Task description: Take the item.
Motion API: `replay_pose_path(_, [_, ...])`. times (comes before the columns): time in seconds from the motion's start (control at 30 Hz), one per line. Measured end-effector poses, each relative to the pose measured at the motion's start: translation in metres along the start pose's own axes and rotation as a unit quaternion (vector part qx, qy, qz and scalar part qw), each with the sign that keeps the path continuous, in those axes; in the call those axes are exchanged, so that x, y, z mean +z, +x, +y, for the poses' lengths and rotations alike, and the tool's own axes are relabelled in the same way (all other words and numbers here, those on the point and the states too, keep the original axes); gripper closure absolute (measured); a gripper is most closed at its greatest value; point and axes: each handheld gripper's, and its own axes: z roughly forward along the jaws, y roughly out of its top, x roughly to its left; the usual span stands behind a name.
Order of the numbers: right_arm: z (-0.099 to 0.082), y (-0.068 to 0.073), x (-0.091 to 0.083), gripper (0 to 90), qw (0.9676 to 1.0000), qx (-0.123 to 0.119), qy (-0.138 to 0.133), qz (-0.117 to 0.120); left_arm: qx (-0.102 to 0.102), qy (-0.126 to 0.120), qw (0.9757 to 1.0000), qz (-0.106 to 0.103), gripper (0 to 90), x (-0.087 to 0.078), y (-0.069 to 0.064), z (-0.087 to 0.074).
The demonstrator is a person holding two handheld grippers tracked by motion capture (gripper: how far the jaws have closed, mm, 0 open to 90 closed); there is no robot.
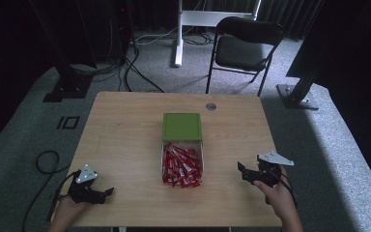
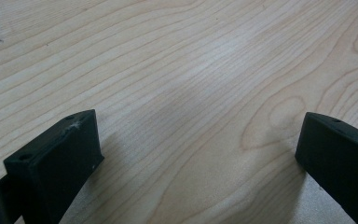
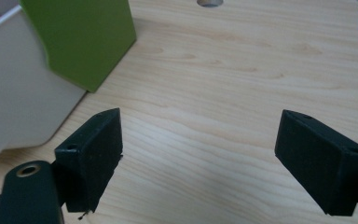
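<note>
Table: light wooden table point(image 1: 125, 145), bare apart from one box at its centre; small round hole point(image 1: 211, 106) near the far edge.
Box: white box point(image 1: 163, 157) with red sachets point(image 1: 182, 166) heaped inside, some spilling over its near end; green lid point(image 1: 182, 126) sits across the far part, leaving the near part uncovered.
Left gripper: left gripper point(image 1: 107, 192) rests at the near-left of the table, well apart from the box; jaws spread wide, nothing between them, bare wood beneath in the left gripper view.
Right gripper: right gripper point(image 1: 242, 172) hovers near the box's right side; jaws released and empty; the right gripper view has the box wall and lid corner just ahead to one side.
Risk, sachets: the heap looks loose and overfull; a sideways nudge on the wall could likely scatter packets onto the table.
Risk, lid: the lid looks only laid on; a clip from the right jaw could slide or tip it.
Risk, grip: thin slick packets could slip from wide jaws, or several come up at once.
</note>
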Motion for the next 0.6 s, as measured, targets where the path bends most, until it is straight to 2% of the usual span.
replay_pose_path(0.6, [0.023, 0.027, -0.001, 14.9, 0.9987, -0.019, -0.02, 0.042, 0.0, 0.0, 1.0, 0.0, 0.8, 0.0, 0.0, 0.0])
